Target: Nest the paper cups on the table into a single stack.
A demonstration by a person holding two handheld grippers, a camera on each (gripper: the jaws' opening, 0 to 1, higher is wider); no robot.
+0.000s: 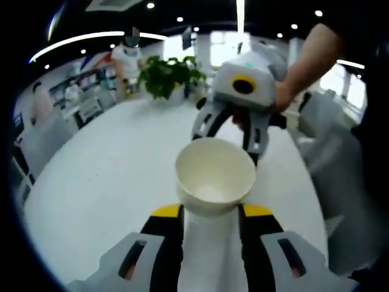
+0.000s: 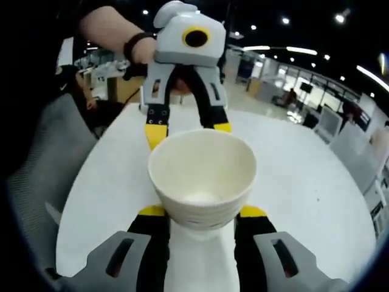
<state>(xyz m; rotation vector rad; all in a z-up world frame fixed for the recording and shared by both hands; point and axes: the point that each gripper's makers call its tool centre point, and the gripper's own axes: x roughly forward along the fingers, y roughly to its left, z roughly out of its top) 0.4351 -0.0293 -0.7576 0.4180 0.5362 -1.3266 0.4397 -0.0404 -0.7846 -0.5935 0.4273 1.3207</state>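
Observation:
A white paper cup (image 1: 214,173) stands upright on the round white table (image 1: 103,176), mouth up and empty inside. My left gripper (image 1: 211,211) has its yellow-tipped jaws pressed to the cup's lower sides. My right gripper (image 1: 230,134) reaches in from the far side, its tips hidden behind the cup. In the right gripper view the same cup (image 2: 202,173) sits between my right gripper (image 2: 202,211) jaws, which touch its base. Faint rings near its bottom hint at nested cups. My left gripper (image 2: 188,129) faces it just beyond the far rim.
A potted green plant (image 1: 167,76) stands at the table's far edge. Grey chairs (image 1: 331,164) (image 2: 36,164) sit beside the table (image 2: 310,182). A person's forearm (image 1: 307,58) and hand (image 2: 112,30) hold the grippers. Bare tabletop lies on both sides of the cup.

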